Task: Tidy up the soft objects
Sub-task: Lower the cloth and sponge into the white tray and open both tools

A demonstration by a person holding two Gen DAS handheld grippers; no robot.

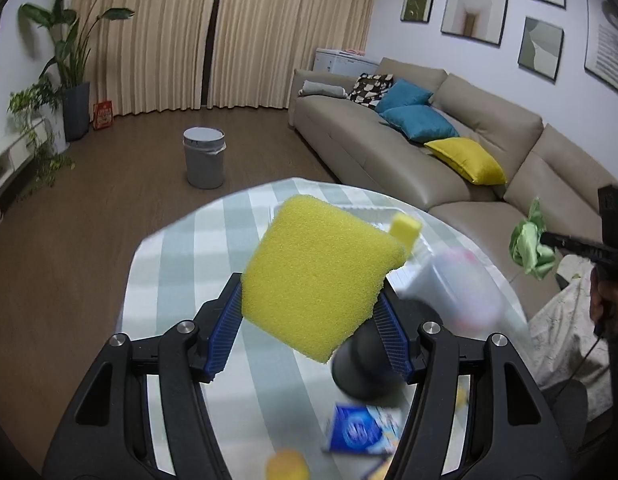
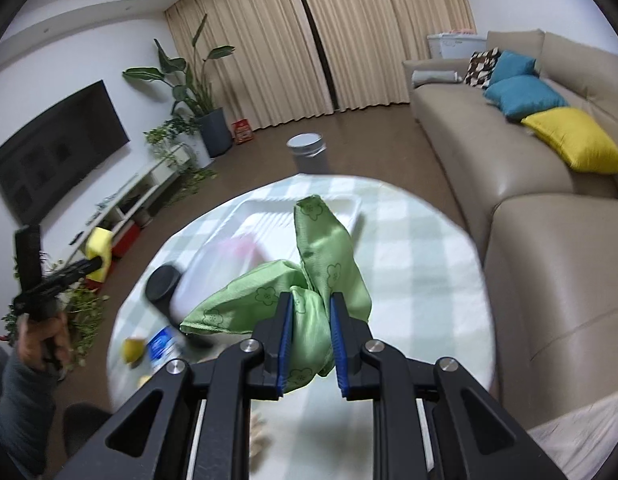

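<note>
While the left gripper clamps a yellow sponge between its blue pads at the centre of the left wrist view, the sponge sits lifted clear above the round checked table. Over in the right wrist view, the right gripper is squeezed tight on a green flowered cloth, which drapes up mid-frame over the white tray. A blurred black-lidded plastic container lies left of centre there.
</note>
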